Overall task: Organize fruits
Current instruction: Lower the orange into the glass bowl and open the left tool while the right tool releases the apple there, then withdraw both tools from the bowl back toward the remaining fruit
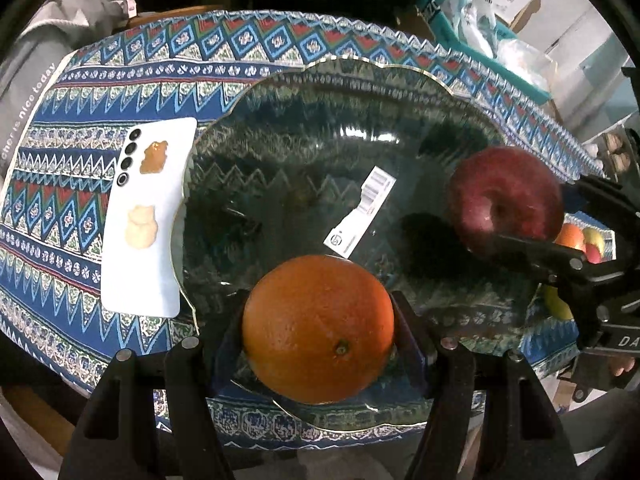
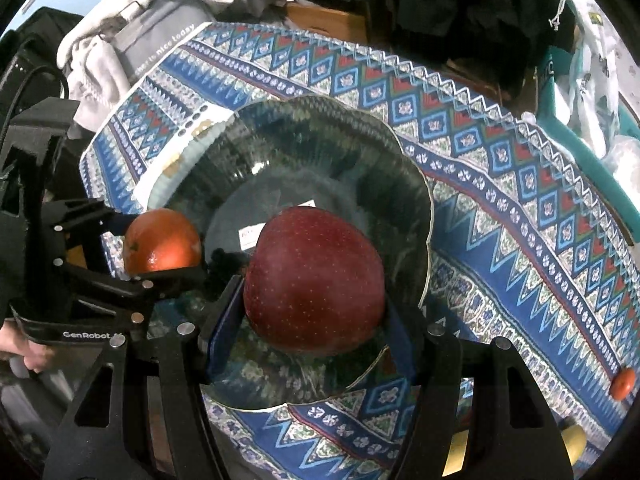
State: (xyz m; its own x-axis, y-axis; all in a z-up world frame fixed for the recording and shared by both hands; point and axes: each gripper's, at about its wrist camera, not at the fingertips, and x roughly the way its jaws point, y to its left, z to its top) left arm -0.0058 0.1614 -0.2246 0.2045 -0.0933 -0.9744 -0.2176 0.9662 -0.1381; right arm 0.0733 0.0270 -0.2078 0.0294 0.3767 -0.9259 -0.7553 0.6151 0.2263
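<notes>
The left gripper [image 1: 318, 320] is clamped on an orange [image 1: 318, 329], holding it over the near rim of a glass bowl [image 1: 340, 128] that sits on a patterned cloth [image 1: 80, 208]. The right gripper [image 2: 314, 300] is clamped on a red apple [image 2: 315, 278] over the same bowl. A white phone [image 1: 150, 216] lies just beside the bowl's left rim.

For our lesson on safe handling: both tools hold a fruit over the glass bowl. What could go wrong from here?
1. The orange and apple may bump if both tools, left and right, go down together.
2. Fruit dropped from a height could crack the glass bowl.
3. A fruit rolling out near the rim may strike the phone beside the bowl.
</notes>
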